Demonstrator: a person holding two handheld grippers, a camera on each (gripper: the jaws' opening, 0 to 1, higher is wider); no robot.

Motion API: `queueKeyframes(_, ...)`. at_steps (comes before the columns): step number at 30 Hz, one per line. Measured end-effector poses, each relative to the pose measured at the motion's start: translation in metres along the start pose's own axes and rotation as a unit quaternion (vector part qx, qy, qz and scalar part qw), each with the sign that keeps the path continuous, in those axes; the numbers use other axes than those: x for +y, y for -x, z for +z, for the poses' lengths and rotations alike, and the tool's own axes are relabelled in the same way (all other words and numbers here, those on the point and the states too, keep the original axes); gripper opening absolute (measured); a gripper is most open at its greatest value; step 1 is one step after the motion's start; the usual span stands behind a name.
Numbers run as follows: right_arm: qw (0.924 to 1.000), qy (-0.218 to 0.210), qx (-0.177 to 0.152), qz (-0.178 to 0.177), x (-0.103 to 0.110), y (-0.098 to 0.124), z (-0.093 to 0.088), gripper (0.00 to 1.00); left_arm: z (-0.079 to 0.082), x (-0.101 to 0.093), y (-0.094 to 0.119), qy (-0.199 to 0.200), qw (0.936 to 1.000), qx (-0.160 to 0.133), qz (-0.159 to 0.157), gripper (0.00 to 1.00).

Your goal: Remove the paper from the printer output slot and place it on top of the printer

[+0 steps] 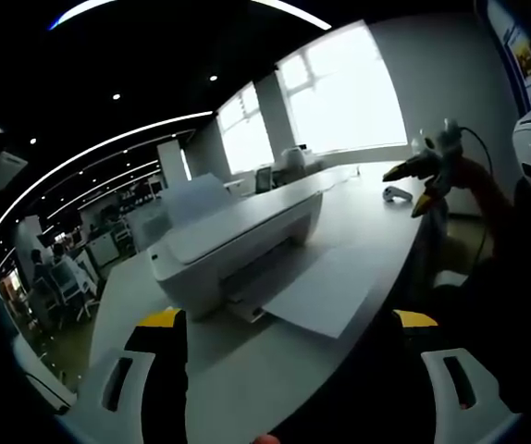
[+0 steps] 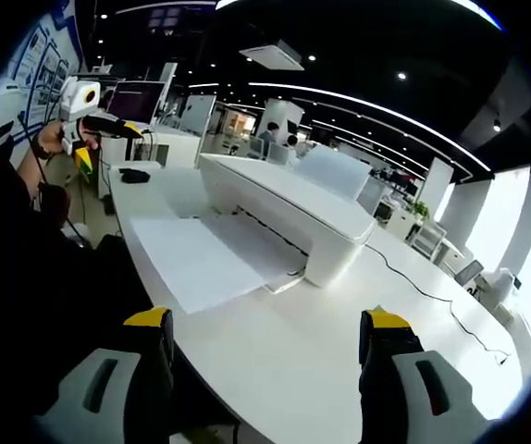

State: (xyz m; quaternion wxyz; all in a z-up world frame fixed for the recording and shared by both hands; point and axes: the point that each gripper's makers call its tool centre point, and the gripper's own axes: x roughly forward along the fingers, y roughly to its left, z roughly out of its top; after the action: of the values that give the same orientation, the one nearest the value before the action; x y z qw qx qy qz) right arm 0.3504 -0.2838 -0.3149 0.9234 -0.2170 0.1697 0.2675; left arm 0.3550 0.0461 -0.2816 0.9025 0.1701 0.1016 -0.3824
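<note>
Jaws on the left gripper [image 1: 289, 338] stand wide apart with nothing between them, yellow-tipped fingers [image 1: 162, 322] rising black from pale housings. Ahead of them lies the sheet of paper [image 1: 328, 287], its far edge tucked in the output slot of the white printer [image 1: 233, 239] and the rest spread flat on the white table [image 1: 363, 199]. The printer's rear tray flap is raised. Further along the table sits a small pale object, too small to make out. At the right of the left gripper view the right gripper [image 1: 423, 180] is held up in the air, off the table's edge.

The right gripper [image 2: 265, 333] also has its jaws spread wide and empty, well short of the paper [image 2: 199, 259], which reaches from the printer [image 2: 284, 208] toward the table [image 2: 404, 296] edge. A thin cable runs across the tabletop beyond the printer. At upper left of the right gripper view, a hand holds the left gripper [image 2: 108, 125] above the table end, near a small dark object.
</note>
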Motion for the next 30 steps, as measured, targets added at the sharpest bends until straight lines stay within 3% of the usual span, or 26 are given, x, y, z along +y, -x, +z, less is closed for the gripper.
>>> queueKeyframes(30,0.9999,0.005,0.003,0.01,0.0088,-0.0036,0.0007,0.78,-0.0027,0.0015,-0.0016,0.002,1.0,0.002,0.002,0.92)
